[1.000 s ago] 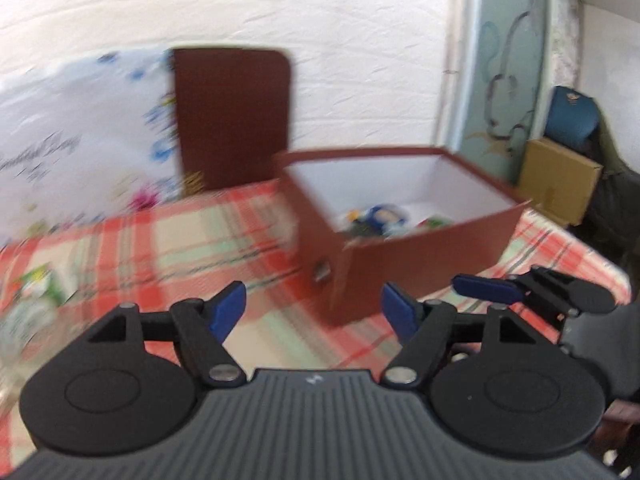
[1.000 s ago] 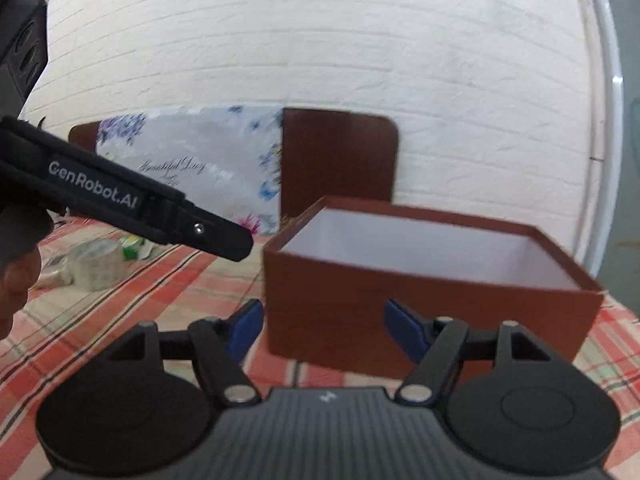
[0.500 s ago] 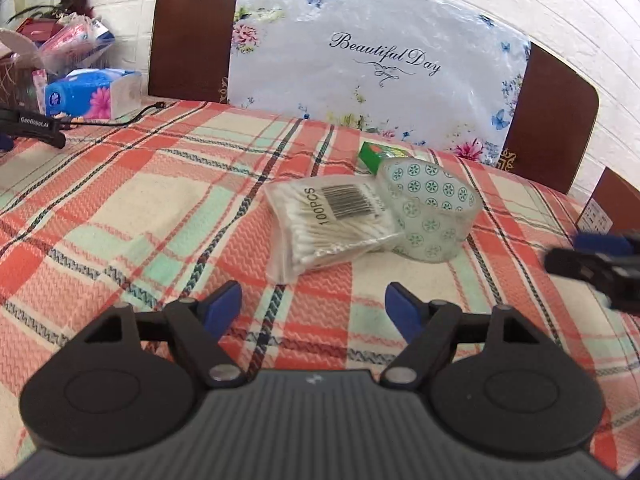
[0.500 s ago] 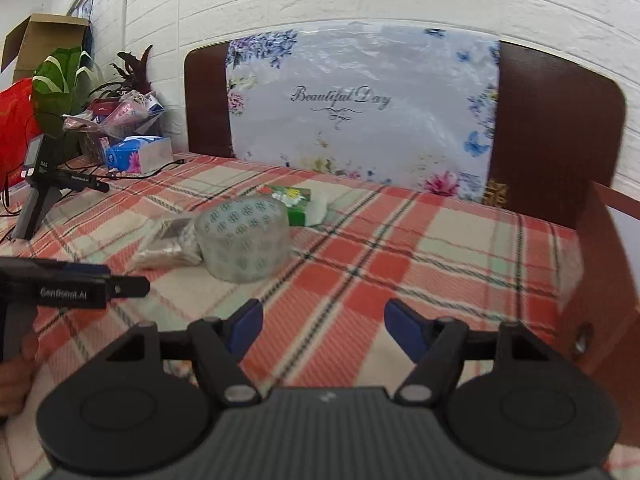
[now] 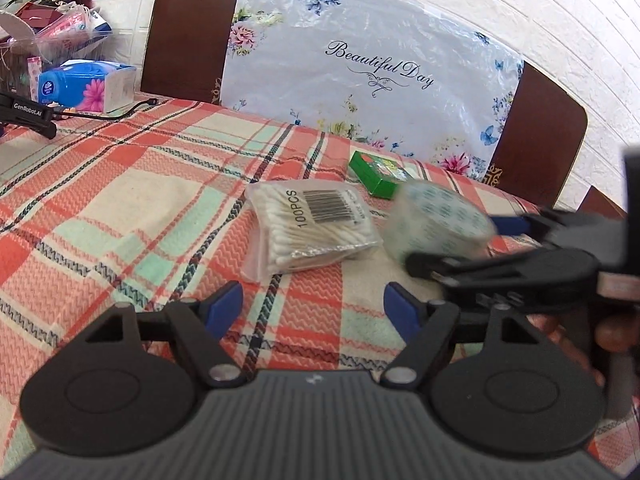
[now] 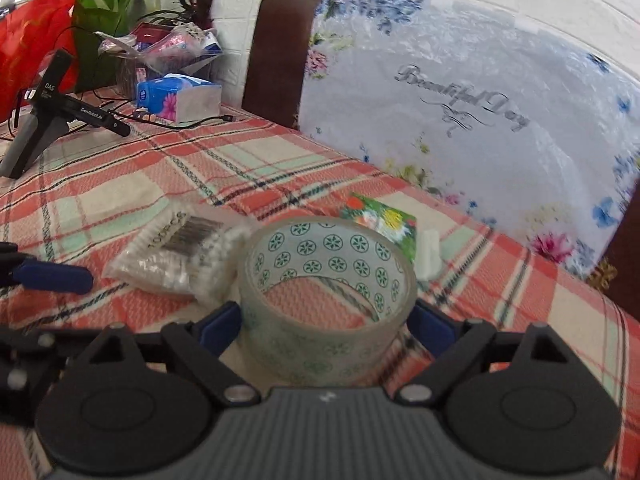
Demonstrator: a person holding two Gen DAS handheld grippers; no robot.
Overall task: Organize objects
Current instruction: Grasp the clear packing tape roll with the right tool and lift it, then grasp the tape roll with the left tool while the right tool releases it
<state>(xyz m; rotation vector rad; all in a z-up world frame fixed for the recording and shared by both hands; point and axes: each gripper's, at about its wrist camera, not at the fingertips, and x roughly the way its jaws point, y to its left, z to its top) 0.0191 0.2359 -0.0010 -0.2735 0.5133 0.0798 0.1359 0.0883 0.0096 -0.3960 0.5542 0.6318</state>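
Observation:
A roll of clear tape (image 6: pixel 326 296) with green flower marks lies on the plaid tablecloth (image 6: pixel 120 196). My right gripper (image 6: pixel 326 324) is open with one finger on each side of the roll; I cannot tell if they touch it. The roll also shows in the left wrist view (image 5: pixel 436 224), blurred. A bag of cotton swabs (image 5: pixel 312 232) lies left of it, and a green box (image 5: pixel 378 174) lies behind. My left gripper (image 5: pixel 314 306) is open and empty, just in front of the swab bag.
A blue tissue pack (image 5: pixel 86 86), a black stand with cables (image 6: pixel 44 120), plants and bags sit at the table's far left. Two brown chairs (image 5: pixel 188 32) and a flowered plastic sheet (image 5: pixel 360 80) stand behind the table.
Both grippers swung left from the brown box to the loose items. The right gripper then moved in until its fingers straddle the tape roll. The left gripper moved closer to the swab bag.

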